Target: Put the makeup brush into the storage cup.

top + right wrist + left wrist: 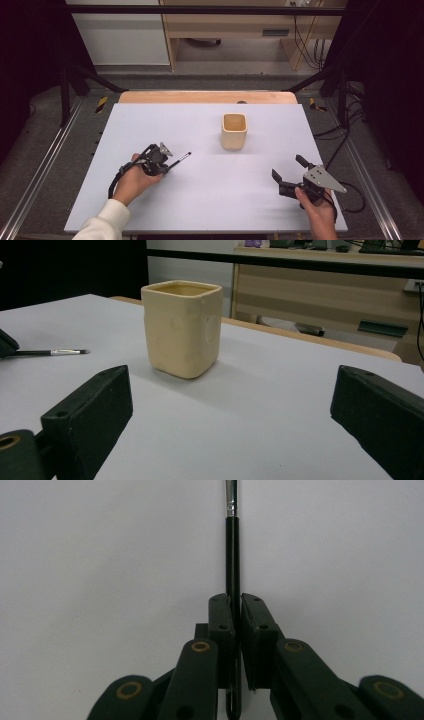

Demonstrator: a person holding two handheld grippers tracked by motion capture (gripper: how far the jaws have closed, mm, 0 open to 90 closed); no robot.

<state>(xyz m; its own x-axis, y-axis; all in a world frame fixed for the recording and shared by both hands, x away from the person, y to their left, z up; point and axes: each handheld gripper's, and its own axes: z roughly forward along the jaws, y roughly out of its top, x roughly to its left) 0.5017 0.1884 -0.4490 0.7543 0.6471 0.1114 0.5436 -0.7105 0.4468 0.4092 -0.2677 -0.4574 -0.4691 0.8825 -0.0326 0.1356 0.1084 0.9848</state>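
Left claw [234,611] clamping brush [232,555], high view adds cup [234,131]

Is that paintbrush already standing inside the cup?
No, the paintbrush is clamped in the left tongs, apart from the cup.

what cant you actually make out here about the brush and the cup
- Brush bristles: cut off by the top edge in the left tongs view; too small in the high view.
- Brush handle end: hidden between the pads.
- Cup inside: hidden by its own wall in the right tongs view, too small in the high view.
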